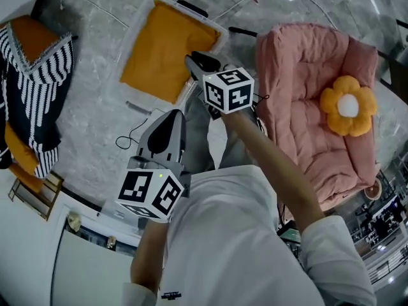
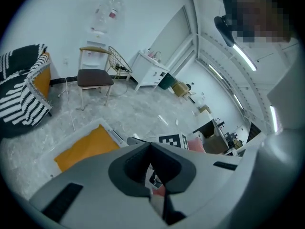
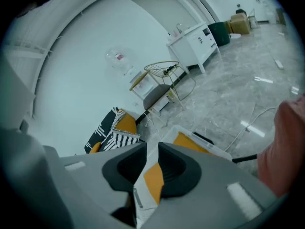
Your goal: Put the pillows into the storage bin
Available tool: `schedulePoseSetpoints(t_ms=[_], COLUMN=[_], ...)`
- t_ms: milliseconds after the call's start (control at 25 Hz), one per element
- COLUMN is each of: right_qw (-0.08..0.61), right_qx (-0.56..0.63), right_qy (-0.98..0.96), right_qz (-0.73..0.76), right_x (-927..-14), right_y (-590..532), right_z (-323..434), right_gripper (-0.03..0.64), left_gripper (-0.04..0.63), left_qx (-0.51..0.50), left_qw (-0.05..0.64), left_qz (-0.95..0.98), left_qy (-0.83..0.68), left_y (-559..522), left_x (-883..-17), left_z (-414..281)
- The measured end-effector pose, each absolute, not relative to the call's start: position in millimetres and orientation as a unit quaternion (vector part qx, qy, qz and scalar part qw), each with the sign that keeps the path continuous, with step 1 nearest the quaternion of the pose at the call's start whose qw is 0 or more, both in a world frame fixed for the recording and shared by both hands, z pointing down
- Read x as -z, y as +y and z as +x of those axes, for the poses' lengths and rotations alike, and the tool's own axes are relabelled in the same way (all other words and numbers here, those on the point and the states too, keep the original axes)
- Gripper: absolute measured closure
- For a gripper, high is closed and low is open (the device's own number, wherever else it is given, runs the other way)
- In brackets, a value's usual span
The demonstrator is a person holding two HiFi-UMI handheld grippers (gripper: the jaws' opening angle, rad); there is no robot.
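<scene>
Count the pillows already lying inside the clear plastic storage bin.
1: a flat orange fabric pillow fills the clear plastic storage bin. Another could be hidden beneath it. The orange flower-shaped cushion sits outside, on the pink padded seat.

Left hand-held gripper [image 1: 172,116] with jaws together, right hand-held gripper [image 1: 193,61] narrowly parted, both empty, tilted downward.

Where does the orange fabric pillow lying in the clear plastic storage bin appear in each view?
Head view: the orange fabric pillow is upper centre-left.
Left gripper view: lower left.
Right gripper view: lower centre, slightly right.
Shared landmark: the black-and-white striped fabric lies left of it in every view.
</scene>
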State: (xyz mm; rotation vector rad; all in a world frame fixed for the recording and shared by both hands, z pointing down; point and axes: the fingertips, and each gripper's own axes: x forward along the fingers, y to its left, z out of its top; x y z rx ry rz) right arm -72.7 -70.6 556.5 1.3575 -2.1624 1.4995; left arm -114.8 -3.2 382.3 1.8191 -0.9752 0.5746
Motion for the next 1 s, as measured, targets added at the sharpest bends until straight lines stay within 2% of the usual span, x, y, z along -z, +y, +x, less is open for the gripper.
schedulePoseSetpoints(t_ms=[200, 480, 1000], right_qw=[0.106, 0.154, 0.115], right_qx=[-0.454, -0.371, -0.354], right_qy=[-0.745, -0.759, -0.619], right_qz=[0.477, 0.513, 0.691], right_x=[-537.9, -507.3, -463.0], right_y=[-57.6, -24.7, 80.5], right_z=[-28.7, 53.6, 279.8], right_gripper=[0.482, 0.48, 0.456], left_gripper=[0.586, 0.586, 0.586], left_qx=[-0.253, -0.274, -0.314], left_qw=[0.464, 0.445, 0.415], left_qz=[0.767, 0.794, 0.823], left_qy=[-0.363, -0.31, -0.225], left_y=[-2.8, 2.6, 37.6], left_x=[-378.7, -370.1, -363.6], left_z=[-88.0, -46.7, 46.3])
